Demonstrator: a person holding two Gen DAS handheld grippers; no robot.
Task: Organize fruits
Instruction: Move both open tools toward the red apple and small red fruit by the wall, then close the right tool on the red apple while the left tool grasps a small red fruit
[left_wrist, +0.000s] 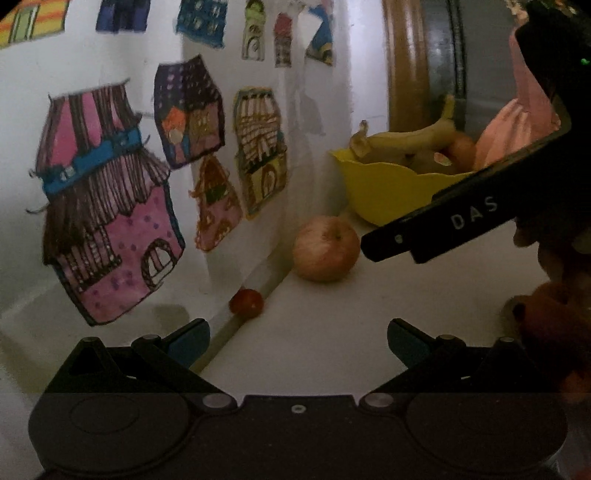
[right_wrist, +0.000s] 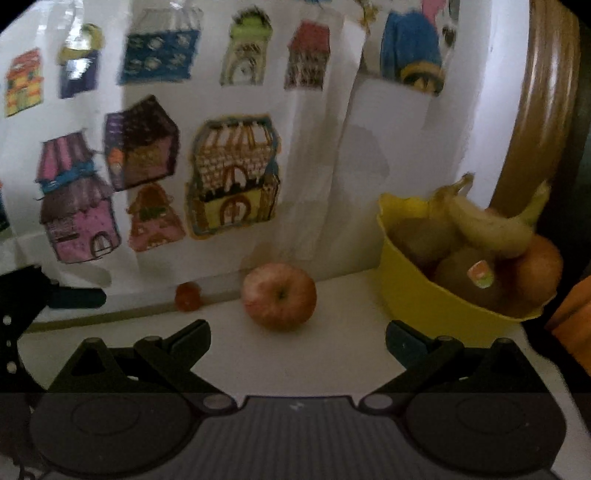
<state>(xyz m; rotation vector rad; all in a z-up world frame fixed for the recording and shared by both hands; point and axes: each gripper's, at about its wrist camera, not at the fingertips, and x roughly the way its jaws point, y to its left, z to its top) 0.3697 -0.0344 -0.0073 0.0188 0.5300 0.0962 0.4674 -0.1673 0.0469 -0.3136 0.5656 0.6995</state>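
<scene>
A red-yellow apple lies on the white surface near the wall. Left of it sits a small red tomato. A yellow bowl stands to the right, holding bananas, a kiwi with a sticker and an orange fruit. My left gripper is open, short of the apple and tomato, with nothing between its fingers. My right gripper is open too, just in front of the apple. The right tool crosses the left wrist view in front of the bowl.
A white wall covered with paper house drawings rises right behind the fruit. A brown round frame stands behind the bowl. A hand shows at the right edge. Part of the left tool sits at the left.
</scene>
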